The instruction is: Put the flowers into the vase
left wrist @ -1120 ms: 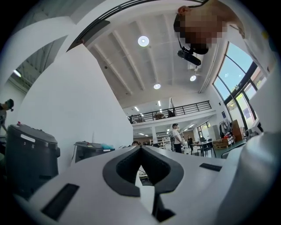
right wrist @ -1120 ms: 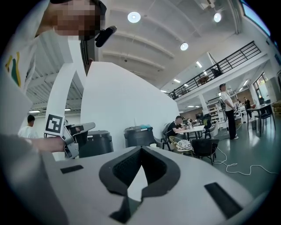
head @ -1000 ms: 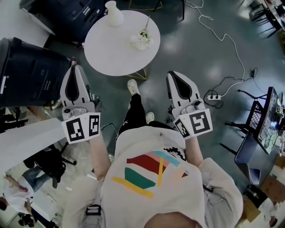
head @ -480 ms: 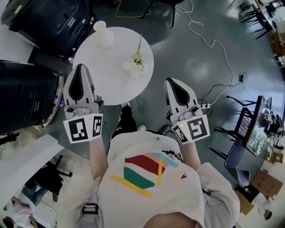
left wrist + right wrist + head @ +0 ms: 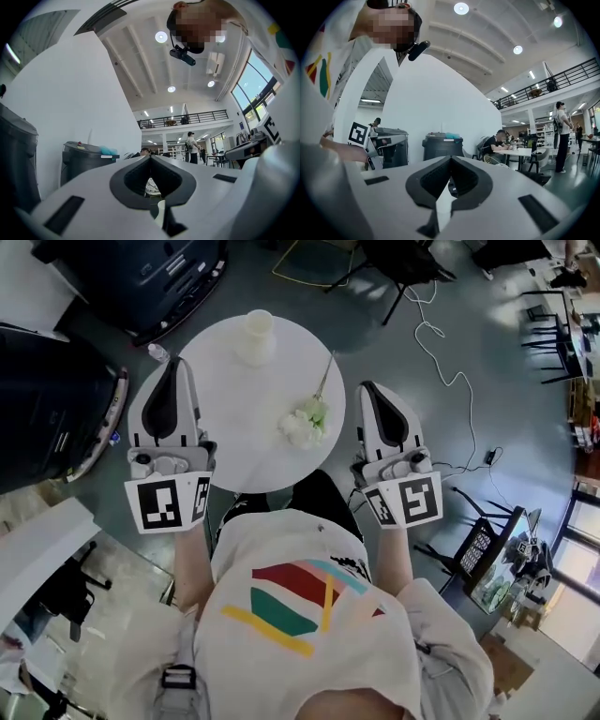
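Observation:
A round white table stands in front of the person in the head view. A white vase stands upright at its far edge. A bunch of white flowers with a thin green stem lies on the table's right part, heads toward the person. My left gripper hovers over the table's left side, shut and holding nothing. My right gripper is just off the table's right edge, beside the flowers, shut and holding nothing. In the gripper views, both the left gripper and the right gripper have their jaw tips meeting.
Large black bins stand left of the table, and a dark cabinet behind it. A white cable runs over the grey floor at right. Black chairs stand at the right, a white desk at lower left.
The person has walked up to the table, which has come nearer with its vase and flowers. Both grippers moved forward, the left over the tabletop, the right beside the flowers. Both stayed shut.

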A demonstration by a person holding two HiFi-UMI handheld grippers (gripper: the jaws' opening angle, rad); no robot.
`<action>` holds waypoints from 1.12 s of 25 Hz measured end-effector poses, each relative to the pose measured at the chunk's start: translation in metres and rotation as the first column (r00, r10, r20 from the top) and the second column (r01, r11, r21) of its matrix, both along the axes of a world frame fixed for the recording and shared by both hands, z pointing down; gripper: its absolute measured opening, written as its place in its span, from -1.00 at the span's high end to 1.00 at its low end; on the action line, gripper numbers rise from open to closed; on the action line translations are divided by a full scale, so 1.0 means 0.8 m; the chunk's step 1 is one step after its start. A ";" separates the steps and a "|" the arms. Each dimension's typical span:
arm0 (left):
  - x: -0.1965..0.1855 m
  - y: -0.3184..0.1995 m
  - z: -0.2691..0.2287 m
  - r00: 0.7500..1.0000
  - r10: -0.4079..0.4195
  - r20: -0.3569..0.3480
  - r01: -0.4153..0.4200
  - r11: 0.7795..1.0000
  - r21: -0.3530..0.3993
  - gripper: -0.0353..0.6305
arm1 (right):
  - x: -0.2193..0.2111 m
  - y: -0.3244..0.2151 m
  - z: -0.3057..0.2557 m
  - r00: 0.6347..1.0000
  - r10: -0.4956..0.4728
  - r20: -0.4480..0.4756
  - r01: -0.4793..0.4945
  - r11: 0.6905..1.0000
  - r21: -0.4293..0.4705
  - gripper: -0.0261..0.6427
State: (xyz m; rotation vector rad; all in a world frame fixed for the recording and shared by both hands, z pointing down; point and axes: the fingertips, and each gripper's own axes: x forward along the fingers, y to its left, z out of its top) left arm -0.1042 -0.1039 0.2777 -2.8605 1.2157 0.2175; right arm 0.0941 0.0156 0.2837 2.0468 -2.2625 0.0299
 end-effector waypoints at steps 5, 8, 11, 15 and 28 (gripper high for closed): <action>0.010 -0.014 0.005 0.998 -0.065 0.016 0.066 0.998 -0.016 0.88 | 0.011 -0.042 0.021 0.994 -0.079 0.075 0.081 0.996 -0.022 0.89; 0.018 -0.016 0.001 0.990 -0.141 0.023 0.141 0.990 -0.013 0.88 | 0.023 -0.068 0.032 0.981 -0.158 0.111 0.160 0.987 -0.011 0.89; 0.011 -0.008 0.002 0.973 -0.230 0.035 0.231 0.972 -0.035 0.88 | 0.015 -0.087 0.028 0.937 -0.311 0.159 0.313 0.950 0.016 0.89; 0.017 -0.007 0.006 0.954 -0.294 0.064 0.296 0.954 -0.035 0.88 | 0.017 -0.113 0.017 0.847 -0.480 0.229 0.479 0.876 0.063 0.89; -0.011 0.062 0.086 0.803 -0.590 0.085 0.596 0.795 -0.115 0.88 | -0.025 -0.108 0.113 0.372 -0.913 -0.170 0.861 0.407 -0.304 -0.51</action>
